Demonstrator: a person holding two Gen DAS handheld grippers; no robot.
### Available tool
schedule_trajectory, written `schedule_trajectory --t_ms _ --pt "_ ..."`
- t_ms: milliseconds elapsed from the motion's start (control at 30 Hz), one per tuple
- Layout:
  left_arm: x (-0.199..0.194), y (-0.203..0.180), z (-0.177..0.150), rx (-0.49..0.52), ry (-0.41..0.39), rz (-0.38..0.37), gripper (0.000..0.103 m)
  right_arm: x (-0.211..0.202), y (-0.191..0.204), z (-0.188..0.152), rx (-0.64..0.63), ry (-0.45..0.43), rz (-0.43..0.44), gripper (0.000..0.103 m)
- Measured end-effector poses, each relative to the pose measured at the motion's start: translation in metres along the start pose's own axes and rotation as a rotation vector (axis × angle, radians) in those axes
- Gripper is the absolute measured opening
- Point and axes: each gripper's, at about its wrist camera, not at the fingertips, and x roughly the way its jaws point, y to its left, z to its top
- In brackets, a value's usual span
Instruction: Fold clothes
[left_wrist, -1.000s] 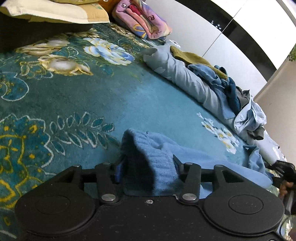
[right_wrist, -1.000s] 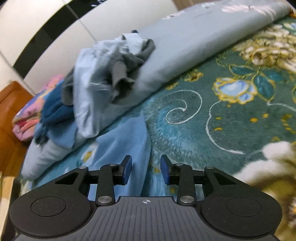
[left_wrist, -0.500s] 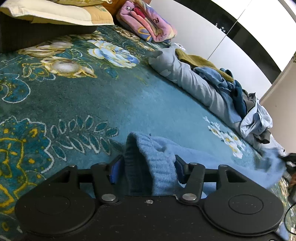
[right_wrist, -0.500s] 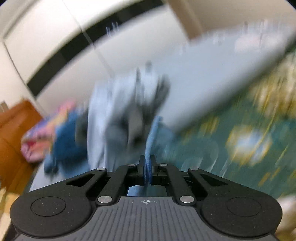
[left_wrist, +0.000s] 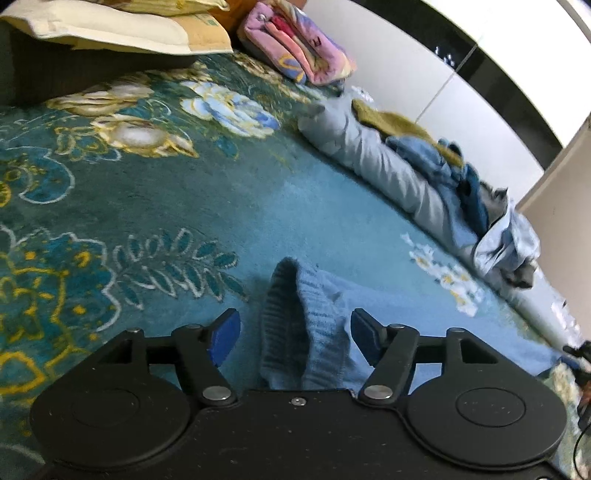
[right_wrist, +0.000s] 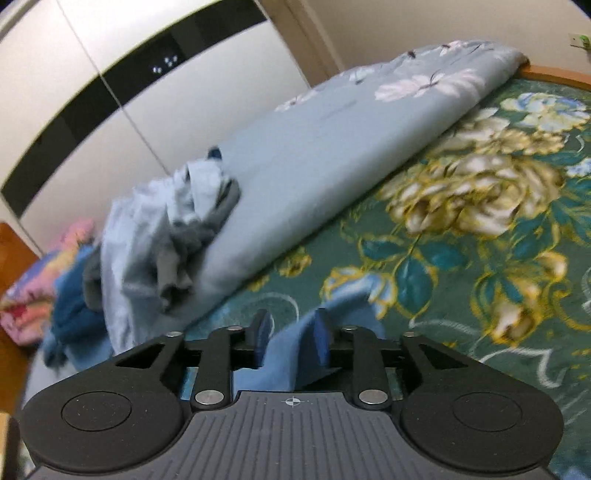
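A light blue knit garment (left_wrist: 317, 332) lies on the teal floral bedspread (left_wrist: 184, 206). Its ribbed cuff stands up between the fingers of my left gripper (left_wrist: 295, 334), which is open; the pads are apart from the cloth on both sides. In the right wrist view a fold of the same blue garment (right_wrist: 295, 347) lies between the fingers of my right gripper (right_wrist: 290, 338). Those jaws stand partly open, and the cloth touches the right pad (right_wrist: 320, 341).
A rolled grey-blue quilt (left_wrist: 388, 170) (right_wrist: 314, 177) runs along the far side of the bed, with a heap of unfolded clothes (left_wrist: 461, 184) (right_wrist: 166, 229) on it. A pink folded blanket (left_wrist: 299, 48), a pillow (left_wrist: 110, 29) and white wardrobe doors (right_wrist: 110, 110) lie beyond.
My left gripper has opened and let go of the ribbed cuff. My right gripper closed on the blue cloth, swung it fast, and now stands partly open low over the bedspread.
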Motion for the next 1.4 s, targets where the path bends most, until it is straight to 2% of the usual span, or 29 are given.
schedule_trajectory --t_ms 100,233,433,633,767,867,967,1033,1067,1100,1167,1200,1233,1267,1300,1400 --pt "-0.022 0.007 -0.002 -0.021 -0.024 0.0 0.067 -0.038 -0.019 0.007 0.034 -0.038 0.003 0.035" --pt "-0.057 0.025 -0.021 -0.081 -0.049 -0.01 0.069 -0.075 -0.06 -0.025 0.12 -0.025 -0.004 0.036" --pt "-0.094 0.051 -0.058 -0.151 0.004 -0.023 0.069 -0.132 -0.122 -0.074 0.25 -0.005 -0.014 0.039" --pt "-0.1 0.05 -0.074 -0.177 0.043 -0.069 0.069 -0.188 -0.184 -0.122 0.379 0.015 -0.023 0.039" --pt "-0.097 0.041 -0.08 -0.187 0.063 -0.09 0.069 -0.174 -0.182 -0.131 0.419 0.056 -0.004 0.039" --pt "-0.094 0.039 -0.088 -0.242 0.07 -0.116 0.069 -0.165 -0.178 -0.131 0.44 0.049 0.003 0.039" --pt "-0.09 0.037 -0.091 -0.247 0.055 -0.125 0.069 -0.161 -0.174 -0.128 0.45 0.048 0.025 0.038" --pt "-0.084 0.037 -0.093 -0.287 0.04 -0.146 0.069 -0.156 -0.174 -0.127 0.466 0.068 0.094 0.01" --pt "-0.081 0.037 -0.095 -0.3 0.032 -0.164 0.069 -0.155 -0.173 -0.126 0.468 0.077 0.095 0.006" --pt "-0.077 0.036 -0.097 -0.311 0.023 -0.183 0.067 -0.154 -0.171 -0.126 0.459 0.075 0.085 0.005" --pt "-0.076 0.032 -0.101 -0.304 0.0 -0.174 0.06 -0.155 -0.167 -0.126 0.443 0.065 0.078 0.004" --pt "-0.076 0.03 -0.102 -0.297 -0.006 -0.163 0.045 -0.156 -0.165 -0.126 0.439 0.057 0.078 0.003" --pt "-0.078 0.029 -0.101 -0.293 -0.015 -0.147 0.02 -0.159 -0.164 -0.125 0.428 0.044 0.073 0.003" --pt "-0.08 0.029 -0.1 -0.29 -0.025 -0.129 0.007 -0.163 -0.162 -0.123 0.414 0.026 0.067 0.003" --pt "-0.083 0.028 -0.1 -0.287 -0.036 -0.112 0.0 -0.168 -0.162 -0.12 0.405 0.006 0.065 0.003" --pt "-0.101 0.023 -0.09 -0.284 -0.091 -0.136 0.0 -0.187 -0.163 -0.111 0.381 -0.055 0.09 0.003"
